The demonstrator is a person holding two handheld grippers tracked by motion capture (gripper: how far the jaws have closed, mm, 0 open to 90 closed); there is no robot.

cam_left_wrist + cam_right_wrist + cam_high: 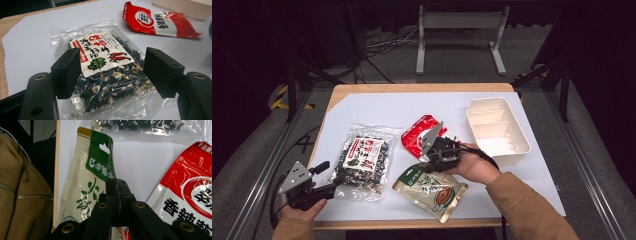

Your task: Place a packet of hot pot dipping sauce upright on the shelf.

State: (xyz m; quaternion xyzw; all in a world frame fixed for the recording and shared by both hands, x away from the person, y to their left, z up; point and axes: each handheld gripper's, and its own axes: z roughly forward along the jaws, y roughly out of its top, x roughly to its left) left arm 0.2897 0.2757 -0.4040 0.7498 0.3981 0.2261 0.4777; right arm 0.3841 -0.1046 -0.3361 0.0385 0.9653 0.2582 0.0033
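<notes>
A cream pouch with a green top [434, 191] lies at the table's front, right of the middle, with its green end raised. My right gripper [424, 167] is shut on that green top edge. The right gripper view has the closed jaws [117, 183] pinching the pouch [96, 170] just below its hang hole. My left gripper [334, 171] stands open at the front left, by the near corner of a clear bag of dark dried flakes [362, 160]. In the left gripper view the bag [110, 82] lies flat beyond the parted jaws [112, 68], untouched.
A red and white pouch [417, 135] lies flat at mid table, right beside the held pouch [190, 195]. A white divided tray [524, 142] stands at the right. White paper covers the wooden table [362, 88]. A tan sleeve reaches in from the front right.
</notes>
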